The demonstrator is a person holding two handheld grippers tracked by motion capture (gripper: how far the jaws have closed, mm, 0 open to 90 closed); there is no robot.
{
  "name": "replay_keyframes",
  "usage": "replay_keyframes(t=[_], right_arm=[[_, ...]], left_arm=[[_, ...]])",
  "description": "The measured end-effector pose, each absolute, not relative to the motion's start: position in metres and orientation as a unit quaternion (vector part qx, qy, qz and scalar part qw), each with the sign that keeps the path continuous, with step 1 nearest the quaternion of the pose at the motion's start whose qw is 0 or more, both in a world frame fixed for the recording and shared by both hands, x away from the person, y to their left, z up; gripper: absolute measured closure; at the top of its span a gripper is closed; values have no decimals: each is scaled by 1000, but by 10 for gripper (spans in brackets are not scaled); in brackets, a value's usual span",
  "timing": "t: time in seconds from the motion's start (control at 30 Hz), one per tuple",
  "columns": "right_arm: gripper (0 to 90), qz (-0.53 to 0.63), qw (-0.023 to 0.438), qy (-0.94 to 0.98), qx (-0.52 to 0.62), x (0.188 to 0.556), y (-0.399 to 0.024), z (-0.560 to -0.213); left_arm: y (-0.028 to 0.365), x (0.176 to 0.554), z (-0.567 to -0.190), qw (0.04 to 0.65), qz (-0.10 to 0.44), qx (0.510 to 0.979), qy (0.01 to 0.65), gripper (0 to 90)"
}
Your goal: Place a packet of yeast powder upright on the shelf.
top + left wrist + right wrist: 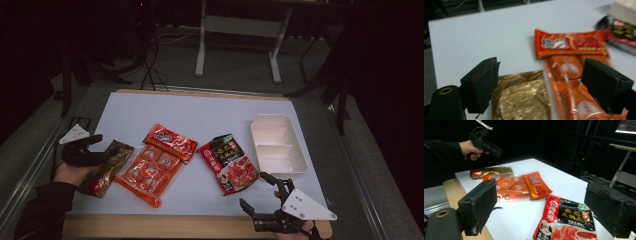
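Left gripper view: gold foil pouch [521, 96] is seen between the spread fingers [480, 85] of the left gripper [544, 87], unpinched. Judged light, crinkly, slippery; best pinched at an edge seam.

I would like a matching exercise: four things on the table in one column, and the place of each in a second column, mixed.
Things:
1. gold packet
2. white tray
3. orange packet
4. red and black packet

Places:
A. right side of the table
B. beside the white tray, on its left
C. left edge, under the left gripper
D. between the gold packet and the red and black packet

Pairs: 1-C, 2-A, 3-D, 4-B
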State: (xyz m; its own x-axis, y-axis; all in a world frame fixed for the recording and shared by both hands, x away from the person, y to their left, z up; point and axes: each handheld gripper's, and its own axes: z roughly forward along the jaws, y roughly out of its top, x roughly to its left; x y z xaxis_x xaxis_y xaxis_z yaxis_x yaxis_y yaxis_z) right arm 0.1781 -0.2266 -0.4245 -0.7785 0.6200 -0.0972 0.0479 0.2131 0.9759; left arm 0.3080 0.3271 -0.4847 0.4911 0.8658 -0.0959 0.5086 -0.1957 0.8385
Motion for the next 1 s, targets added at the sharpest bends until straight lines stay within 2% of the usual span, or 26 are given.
replay_keyframes(t=[0.03, 0.1, 0.33, 0.43, 1.0], right_arm=[[110, 584, 242, 741, 226, 178, -226, -425], [120, 584, 238, 742, 228, 179, -227, -426], [129, 583, 240, 742, 229, 179, -227, -427], [133, 582, 244, 742, 227, 178, -226, -427], [134, 580, 232, 745, 235, 181, -227, -430]], left_arm=[[327, 310, -487, 422, 213, 746, 470, 154], [327, 313, -491, 403, 219, 749, 477, 219], [329, 326, -505, 373, 202, 758, 496, 226], [333, 331, -511, 359, 201, 758, 506, 315], [338, 355, -529, 319, 170, 759, 541, 321]])
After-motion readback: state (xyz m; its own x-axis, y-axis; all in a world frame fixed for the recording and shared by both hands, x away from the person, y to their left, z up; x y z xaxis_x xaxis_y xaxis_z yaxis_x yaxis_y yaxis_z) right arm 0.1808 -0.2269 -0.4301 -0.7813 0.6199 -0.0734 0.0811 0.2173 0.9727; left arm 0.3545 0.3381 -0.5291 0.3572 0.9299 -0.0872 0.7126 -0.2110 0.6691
